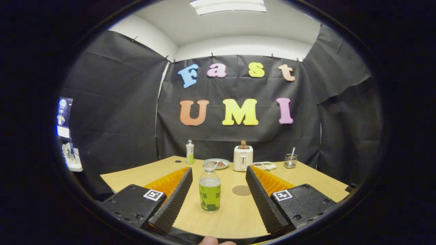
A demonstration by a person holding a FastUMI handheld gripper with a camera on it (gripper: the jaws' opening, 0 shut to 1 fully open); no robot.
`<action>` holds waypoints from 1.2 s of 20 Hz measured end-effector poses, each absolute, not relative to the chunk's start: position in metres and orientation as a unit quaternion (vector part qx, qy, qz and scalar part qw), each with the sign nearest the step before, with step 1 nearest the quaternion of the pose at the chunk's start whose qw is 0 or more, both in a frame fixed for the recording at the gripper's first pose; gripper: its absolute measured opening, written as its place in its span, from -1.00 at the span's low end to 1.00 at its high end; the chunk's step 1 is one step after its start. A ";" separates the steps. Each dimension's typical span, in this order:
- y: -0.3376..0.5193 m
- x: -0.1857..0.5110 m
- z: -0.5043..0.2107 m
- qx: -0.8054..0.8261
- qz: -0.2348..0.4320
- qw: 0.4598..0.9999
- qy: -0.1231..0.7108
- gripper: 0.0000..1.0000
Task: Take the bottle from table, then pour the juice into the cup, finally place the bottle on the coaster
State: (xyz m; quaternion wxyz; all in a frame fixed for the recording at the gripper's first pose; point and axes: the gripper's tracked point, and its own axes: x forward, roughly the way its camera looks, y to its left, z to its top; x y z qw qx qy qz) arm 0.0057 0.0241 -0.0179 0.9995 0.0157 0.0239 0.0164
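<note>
- Bottle [209,190] of clear plastic, upright on the bench, with a green label around its lower body and greenish juice inside; its mouth looks uncapped, though that is hard to tell.
- It stands between the two fingers of the tool [218,199], a little nearer the left one, touching neither.
- The tool is spread wide, with bare bench showing on both sides of the bottle.
- A round brown coaster [241,190] lies flat just to the right of the bottle and slightly beyond it, also between the fingers and apart from both.
- The light wooden bench [235,217] has open surface from the bottle forward to its near edge, where a fingertip [208,241] of the person shows.
- Beyond the bottle, toward the far edge, sits a pale round plate [217,163] with something reddish on it.
- Left of the plate stands a slim white bottle with a green base [189,152], near the far left corner.
- Right of the plate is a white toaster [243,158] with a brown slice sticking up.
- Next to the toaster lies a small shallow tray [265,165], then a small clear glass cup [290,160] holding a stick-like item, well apart from the bottle.
- The bench's right stretch beyond the right finger is bare out to its edge.
</note>
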 end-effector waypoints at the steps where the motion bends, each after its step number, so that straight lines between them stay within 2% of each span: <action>1: 0.026 0.007 -0.021 0.021 0.017 0.999 0.027 1.00; 8: 0.033 0.033 -0.062 0.035 0.003 0.997 0.066 1.00; 24: 0.049 0.099 -0.169 -0.022 -0.031 0.975 0.218 1.00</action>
